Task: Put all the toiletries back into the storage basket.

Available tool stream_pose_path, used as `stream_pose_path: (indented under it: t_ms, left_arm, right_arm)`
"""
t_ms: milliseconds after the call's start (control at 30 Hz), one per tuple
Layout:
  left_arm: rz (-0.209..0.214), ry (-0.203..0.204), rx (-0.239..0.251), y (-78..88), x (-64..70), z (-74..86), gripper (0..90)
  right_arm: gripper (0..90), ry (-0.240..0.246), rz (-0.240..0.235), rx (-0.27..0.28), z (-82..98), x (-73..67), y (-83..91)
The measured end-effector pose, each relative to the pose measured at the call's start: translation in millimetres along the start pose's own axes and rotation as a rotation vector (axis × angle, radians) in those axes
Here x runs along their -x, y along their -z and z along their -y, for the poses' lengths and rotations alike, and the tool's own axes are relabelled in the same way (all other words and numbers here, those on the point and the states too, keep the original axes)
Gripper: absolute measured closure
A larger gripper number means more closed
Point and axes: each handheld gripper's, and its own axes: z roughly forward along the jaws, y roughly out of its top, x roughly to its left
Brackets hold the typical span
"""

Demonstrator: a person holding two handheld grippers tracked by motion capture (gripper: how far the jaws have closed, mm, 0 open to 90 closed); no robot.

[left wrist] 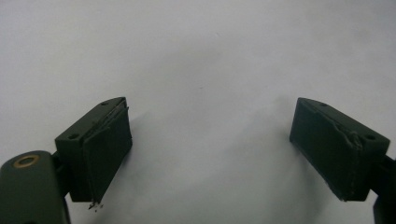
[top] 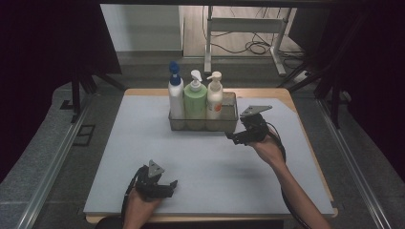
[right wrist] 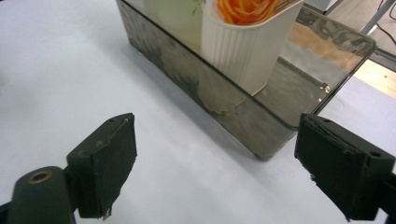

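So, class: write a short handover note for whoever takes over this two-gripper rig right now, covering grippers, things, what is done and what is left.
Left gripper: open, empty, low over the grey mat near the front edge.
Right gripper: open, empty, by the right front corner of the clear smoky plastic tray.
In the tray, upright in a row: white bottle with blue pump, green bottle with white pump, cream bottle with orange print.
Done: all three bottles in the tray.
Left: apparently nothing; draw both hands back.
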Motion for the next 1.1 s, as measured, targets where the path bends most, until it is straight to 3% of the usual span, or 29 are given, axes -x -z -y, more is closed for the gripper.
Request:
stream_pose_path:
  t_ms: [333, 1100]
  left_arm:
    - [0.0, 0.0, 0.0, 0.0, 0.0, 0.0, 12.2]
    - [-0.002, 0.0, 0.002, 0.1, 0.3, 0.3, 12.4]
  right_arm:
    - [1.9, 0.023, -0.015, -0.016, 10.9, -7.6, 14.0]
    - [0.0, 0.05, 0.013, 0.009, 46.0, -11.0, 52.3]
